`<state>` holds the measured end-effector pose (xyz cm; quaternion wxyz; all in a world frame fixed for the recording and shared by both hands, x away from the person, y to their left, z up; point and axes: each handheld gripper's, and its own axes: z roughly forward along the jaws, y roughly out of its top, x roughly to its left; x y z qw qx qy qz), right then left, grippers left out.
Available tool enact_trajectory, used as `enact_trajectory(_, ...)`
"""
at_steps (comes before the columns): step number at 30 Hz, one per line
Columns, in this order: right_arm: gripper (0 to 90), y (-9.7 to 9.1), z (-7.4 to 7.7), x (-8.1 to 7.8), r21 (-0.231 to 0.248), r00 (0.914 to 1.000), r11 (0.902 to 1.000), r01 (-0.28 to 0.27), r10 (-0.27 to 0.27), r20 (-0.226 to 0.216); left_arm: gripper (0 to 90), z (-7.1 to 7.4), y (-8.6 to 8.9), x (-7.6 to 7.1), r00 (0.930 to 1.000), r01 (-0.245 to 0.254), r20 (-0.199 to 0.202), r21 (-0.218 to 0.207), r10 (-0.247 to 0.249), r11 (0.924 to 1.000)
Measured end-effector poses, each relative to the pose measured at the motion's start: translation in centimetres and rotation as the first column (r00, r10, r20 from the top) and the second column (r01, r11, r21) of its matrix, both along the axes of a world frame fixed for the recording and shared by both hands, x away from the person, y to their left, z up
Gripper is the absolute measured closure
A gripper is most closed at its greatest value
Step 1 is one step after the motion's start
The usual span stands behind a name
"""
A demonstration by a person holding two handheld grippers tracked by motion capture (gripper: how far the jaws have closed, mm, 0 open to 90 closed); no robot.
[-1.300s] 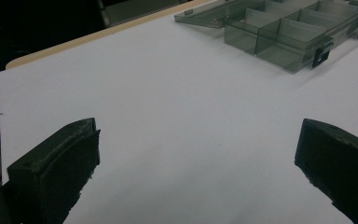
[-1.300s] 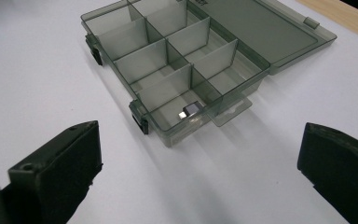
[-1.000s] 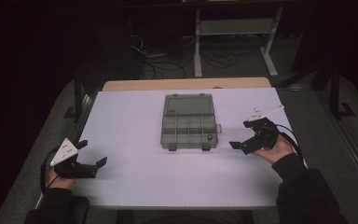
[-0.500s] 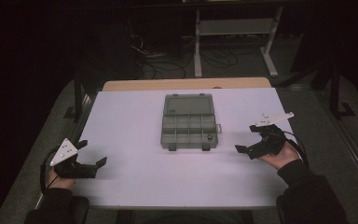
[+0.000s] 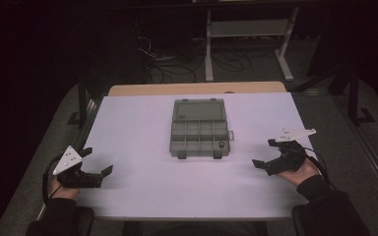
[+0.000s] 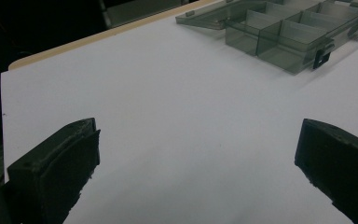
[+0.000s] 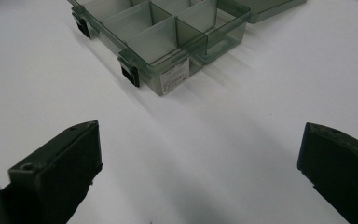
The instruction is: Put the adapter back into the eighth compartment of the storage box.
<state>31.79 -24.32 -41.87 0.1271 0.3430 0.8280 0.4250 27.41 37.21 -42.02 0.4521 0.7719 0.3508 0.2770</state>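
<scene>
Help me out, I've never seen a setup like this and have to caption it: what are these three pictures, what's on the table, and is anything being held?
A person sits at a white table, holding a hand-operated two-jaw tool in each hand: the left gripper and the right gripper. One picture looks down from above. The other two come from cameras riding on the grippers, so black jaws rise from the bottom of each. On the table lies a clear compartment box, its lid open and lying flat behind it. Both grippers are open and hold nothing.
</scene>
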Motion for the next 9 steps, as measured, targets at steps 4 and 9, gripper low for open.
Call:
enact_trajectory(4,0.0,-0.14,-0.24,-0.18,0.002,1.0,1.0,0.008,-0.008,-0.002,0.0,0.0,-0.01,-0.01,1.0,0.0,0.001,0.0,0.0,1.0)
enact_trajectory(9,0.0,-0.07,-0.33,-0.29,0.001,0.9999,0.9999,0.011,-0.011,-0.002,0.0,0.01,-0.07,0.0,1.0,0.002,0.0,0.002,-0.002,1.0)
